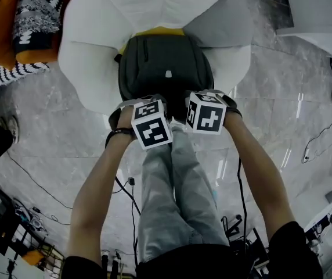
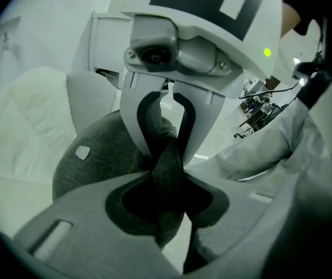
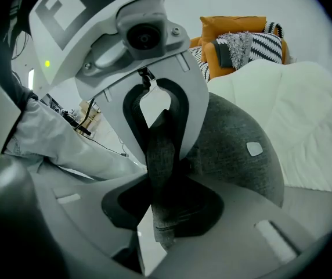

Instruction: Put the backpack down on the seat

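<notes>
A dark grey backpack (image 1: 165, 68) hangs low over the white padded seat (image 1: 90, 57), in front of a yellow cushion (image 1: 154, 32); whether it touches the seat I cannot tell. My left gripper (image 2: 165, 156) is shut on a grey backpack strap (image 2: 167, 176), with the pack's body (image 2: 96, 161) just beyond the jaws. My right gripper (image 3: 163, 156) is shut on the other strap (image 3: 161, 185) beside the pack's body (image 3: 235, 150). In the head view the marker cubes of the left gripper (image 1: 151, 124) and right gripper (image 1: 205, 113) sit at the pack's near edge and hide the jaws.
An orange sofa with striped cushions (image 1: 26, 22) stands at the far left of the seat. White furniture (image 1: 317, 16) is at the top right. Cables (image 1: 125, 190) run over the marble floor beside the person's grey trouser legs (image 1: 172, 196).
</notes>
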